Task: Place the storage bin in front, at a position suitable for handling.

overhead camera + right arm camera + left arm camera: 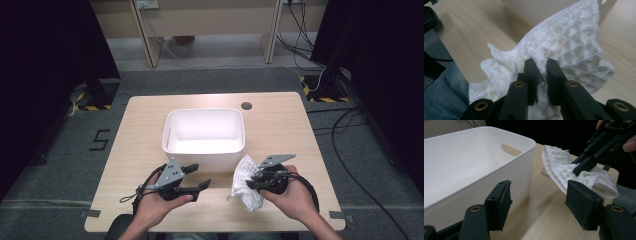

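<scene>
On the wooden table [280, 120] a white tub [204, 131] sits in the middle, and everything else is told from it. Behind the tub there is a strip of bare wood up to the far edge, with a small round hole [246, 105] near the tub's back right corner. Left and right of the tub the wood is bare too, out to both side edges. In front of the tub, toward the person, there is a wider band of table where both hands work.

The left gripper [196, 176] is just in front of the tub's front left corner. Its jaws stand wide apart with nothing between them, and they touch nothing.

The right gripper [253, 181] is in front of the tub's front right corner. Its jaws are nearly together and pinch a white waffle cloth [246, 186]. The cloth hangs bunched from the jaws, close to the tub's front wall, with its low end near the table's front edge.
</scene>
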Available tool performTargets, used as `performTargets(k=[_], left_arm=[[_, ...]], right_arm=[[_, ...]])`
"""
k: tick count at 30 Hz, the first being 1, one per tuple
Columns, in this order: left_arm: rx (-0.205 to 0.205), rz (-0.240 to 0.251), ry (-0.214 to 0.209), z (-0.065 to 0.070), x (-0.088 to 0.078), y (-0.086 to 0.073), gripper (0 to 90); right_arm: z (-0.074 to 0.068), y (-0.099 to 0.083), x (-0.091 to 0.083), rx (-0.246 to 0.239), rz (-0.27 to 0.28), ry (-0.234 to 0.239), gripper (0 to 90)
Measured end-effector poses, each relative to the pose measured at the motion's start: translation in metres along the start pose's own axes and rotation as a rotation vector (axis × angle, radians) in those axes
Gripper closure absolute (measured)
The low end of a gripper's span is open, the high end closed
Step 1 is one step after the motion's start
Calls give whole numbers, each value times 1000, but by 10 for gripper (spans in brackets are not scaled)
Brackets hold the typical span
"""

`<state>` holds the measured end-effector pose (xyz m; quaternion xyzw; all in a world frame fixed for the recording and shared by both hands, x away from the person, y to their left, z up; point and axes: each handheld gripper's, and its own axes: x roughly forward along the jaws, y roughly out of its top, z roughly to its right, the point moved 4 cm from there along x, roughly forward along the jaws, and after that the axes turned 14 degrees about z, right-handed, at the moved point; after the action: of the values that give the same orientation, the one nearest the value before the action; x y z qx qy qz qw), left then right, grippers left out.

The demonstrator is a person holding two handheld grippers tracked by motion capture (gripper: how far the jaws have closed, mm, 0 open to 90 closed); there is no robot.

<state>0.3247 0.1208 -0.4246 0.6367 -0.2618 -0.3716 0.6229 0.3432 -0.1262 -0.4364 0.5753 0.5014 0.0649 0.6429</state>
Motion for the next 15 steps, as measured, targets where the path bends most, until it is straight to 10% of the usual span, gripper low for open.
performTargets(k=[15], left_arm=[[-1, -58, -110, 49, 38, -27, 246]], right_arm=[[-21, 11, 19, 122, 10, -56, 805]])
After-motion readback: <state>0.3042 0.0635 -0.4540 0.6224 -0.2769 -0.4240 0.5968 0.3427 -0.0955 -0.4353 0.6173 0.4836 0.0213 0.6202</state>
